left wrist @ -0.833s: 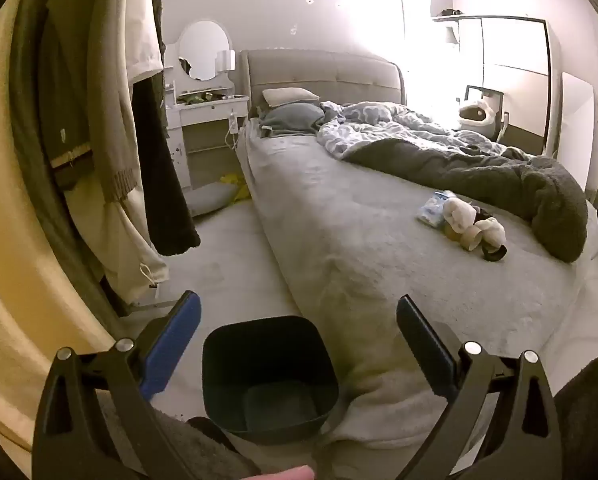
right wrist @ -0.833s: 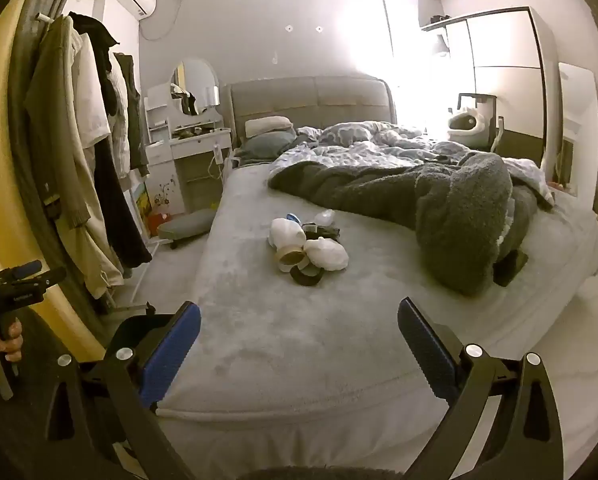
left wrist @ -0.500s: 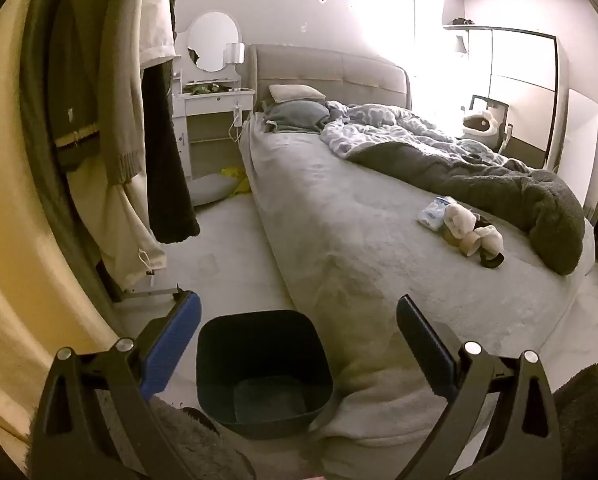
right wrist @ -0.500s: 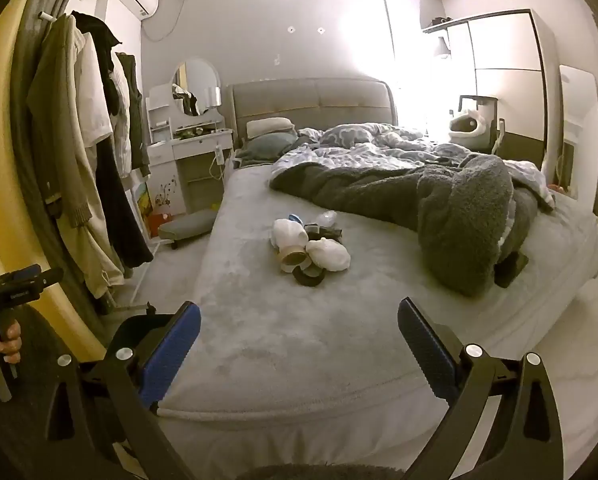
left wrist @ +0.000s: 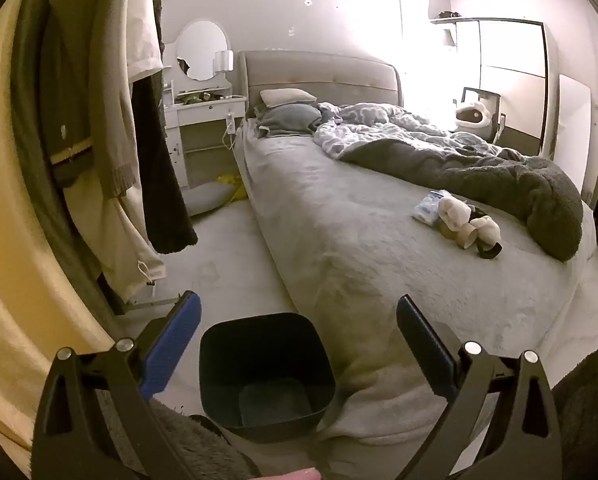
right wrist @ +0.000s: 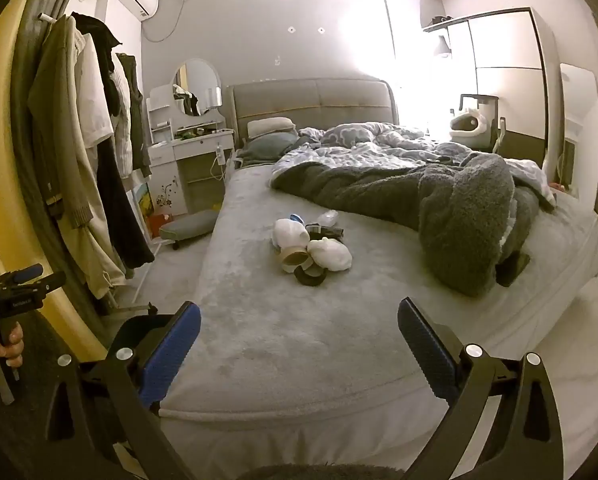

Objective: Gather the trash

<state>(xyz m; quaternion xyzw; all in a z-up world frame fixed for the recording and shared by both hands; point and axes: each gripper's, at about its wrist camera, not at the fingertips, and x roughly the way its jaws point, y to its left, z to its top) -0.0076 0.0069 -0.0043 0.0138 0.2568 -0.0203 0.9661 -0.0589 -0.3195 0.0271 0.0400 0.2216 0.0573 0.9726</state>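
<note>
The left gripper [left wrist: 298,318] has its fingers wide apart with nothing between them, above a dark bin [left wrist: 266,372] on the floor beside the bed [left wrist: 339,240]. The right gripper [right wrist: 299,326] is wide apart too, holding nothing. The trash pile [right wrist: 309,250] lies on the bed, well ahead
</note>
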